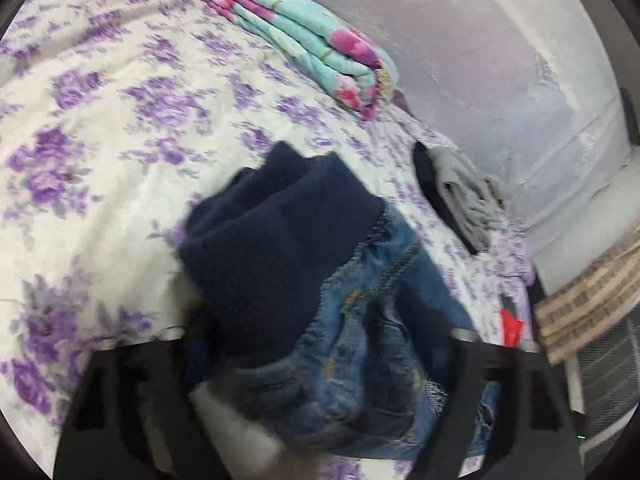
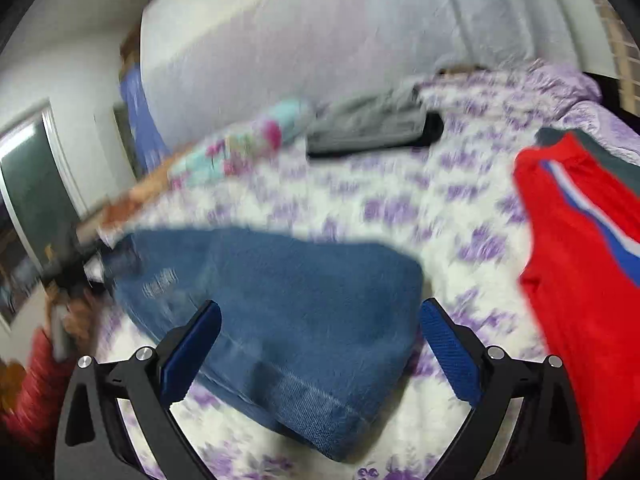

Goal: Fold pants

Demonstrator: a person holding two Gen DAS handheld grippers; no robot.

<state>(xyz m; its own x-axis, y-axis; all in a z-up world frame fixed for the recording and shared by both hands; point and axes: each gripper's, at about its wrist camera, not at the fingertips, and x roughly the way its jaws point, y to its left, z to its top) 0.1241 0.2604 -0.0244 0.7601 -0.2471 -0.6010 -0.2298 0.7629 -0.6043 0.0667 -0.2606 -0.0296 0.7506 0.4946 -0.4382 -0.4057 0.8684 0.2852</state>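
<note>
My left wrist view is crowded: the jeans point(image 1: 352, 340) bunch up right against the lens, their dark navy ribbed waistband point(image 1: 280, 248) folded over on top, and the cloth hides the fingertips of the left gripper point(image 1: 320, 360). Only its black finger bases show at either side of the bundle, so I cannot tell whether it clamps the denim or merely stands around it. The right wrist view is smeared with motion blur. There the right gripper point(image 2: 320, 320) stands wide open, its blue pads point(image 2: 450, 354) well apart and holding nothing; a flat denim panel of the jeans point(image 2: 280, 300) lies on the bed point(image 2: 400, 208) between and just beyond the fingers. Toward the bed's far edge lie a folded grey garment point(image 2: 368, 124) and a folded turquoise-and-pink blanket point(image 1: 316, 48). A red garment point(image 2: 580, 280) is cut off at the frame's right side. A person's red sleeve point(image 2: 32, 392) blurs at the lower left.
</note>
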